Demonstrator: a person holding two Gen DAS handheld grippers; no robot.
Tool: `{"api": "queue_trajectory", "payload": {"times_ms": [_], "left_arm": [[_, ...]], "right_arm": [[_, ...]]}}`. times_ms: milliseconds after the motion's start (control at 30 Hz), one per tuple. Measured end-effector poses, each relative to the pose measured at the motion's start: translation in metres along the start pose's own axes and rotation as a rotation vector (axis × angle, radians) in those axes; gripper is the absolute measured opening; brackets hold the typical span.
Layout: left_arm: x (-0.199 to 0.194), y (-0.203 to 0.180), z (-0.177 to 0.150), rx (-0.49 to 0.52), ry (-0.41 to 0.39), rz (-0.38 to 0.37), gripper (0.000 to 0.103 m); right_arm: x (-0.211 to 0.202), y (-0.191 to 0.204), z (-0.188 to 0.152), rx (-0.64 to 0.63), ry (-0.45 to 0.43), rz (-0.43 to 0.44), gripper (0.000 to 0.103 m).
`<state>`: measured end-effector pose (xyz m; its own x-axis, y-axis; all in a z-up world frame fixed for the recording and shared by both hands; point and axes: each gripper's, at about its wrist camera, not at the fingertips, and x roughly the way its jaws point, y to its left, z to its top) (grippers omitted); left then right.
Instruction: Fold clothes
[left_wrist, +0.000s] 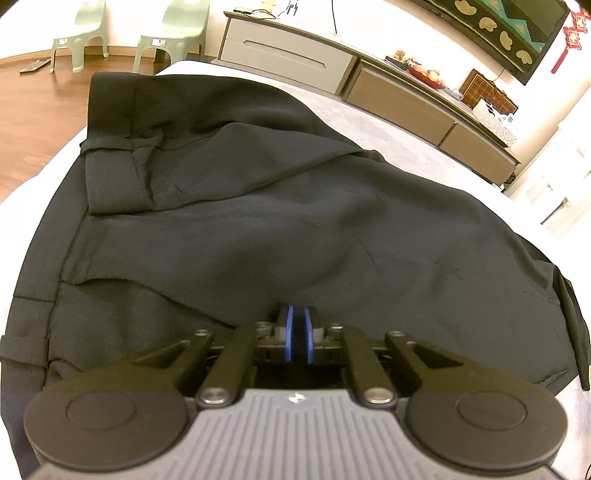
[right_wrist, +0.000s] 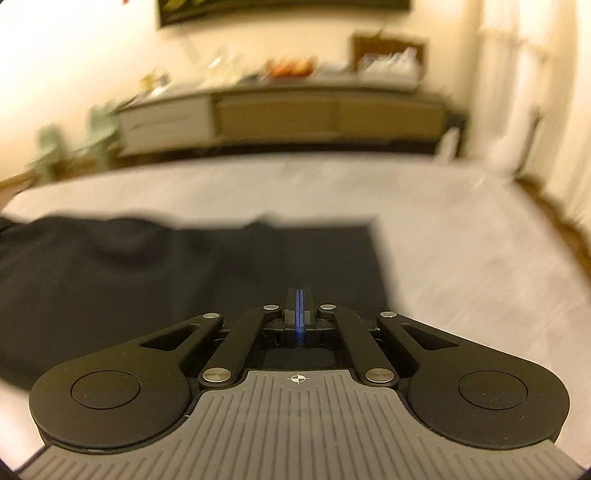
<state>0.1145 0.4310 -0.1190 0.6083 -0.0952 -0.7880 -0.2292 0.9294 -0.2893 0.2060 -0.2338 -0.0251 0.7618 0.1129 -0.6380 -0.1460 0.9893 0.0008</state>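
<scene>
White bed (left_wrist: 388, 122) bears black garment (left_wrist: 258, 206) (sideboard (left_wrist: 406, 96) behind), left gripper (left_wrist: 298, 332) pinching it.

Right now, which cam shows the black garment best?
Left wrist: the black garment fills the frame in sharp focus, folds and hems readable, with the left tool pinching its near edge. Right wrist view is motion-blurred, showing only part of it beyond the right tool.

The left gripper (left_wrist: 298, 334) pinches a fold of the black garment (left_wrist: 258, 206) spread on the bed (left_wrist: 388, 125).
</scene>
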Motion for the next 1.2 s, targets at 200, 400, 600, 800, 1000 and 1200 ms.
{"api": "queue_trajectory", "payload": {"times_ms": [200,400,600,800,1000,1200], "left_arm": [[0.001,-0.003,0.0,0.016,-0.007,0.011,0.008],[0.004,-0.008,0.003,0.037,-0.011,0.024,0.009],[0.003,-0.006,0.003,0.022,-0.015,0.021,0.009],[0.005,-0.012,0.003,0.025,-0.023,0.037,0.013],[0.004,-0.015,0.003,0.07,-0.013,0.034,0.016],[-0.033,0.013,-0.005,-0.004,-0.073,0.051,0.016]], "right_arm": [[0.027,-0.035,-0.014,0.204,0.147,0.109,0.063],[0.037,-0.012,-0.04,0.062,0.225,0.147,0.003],[0.014,-0.002,0.009,-0.127,0.022,-0.012,0.0],[0.059,-0.03,0.035,-0.024,-0.171,-0.382,0.063],[0.058,-0.02,0.014,0.033,-0.047,-0.21,0.061],[0.068,-0.002,-0.021,-0.101,0.174,-0.034,0.061]]}}
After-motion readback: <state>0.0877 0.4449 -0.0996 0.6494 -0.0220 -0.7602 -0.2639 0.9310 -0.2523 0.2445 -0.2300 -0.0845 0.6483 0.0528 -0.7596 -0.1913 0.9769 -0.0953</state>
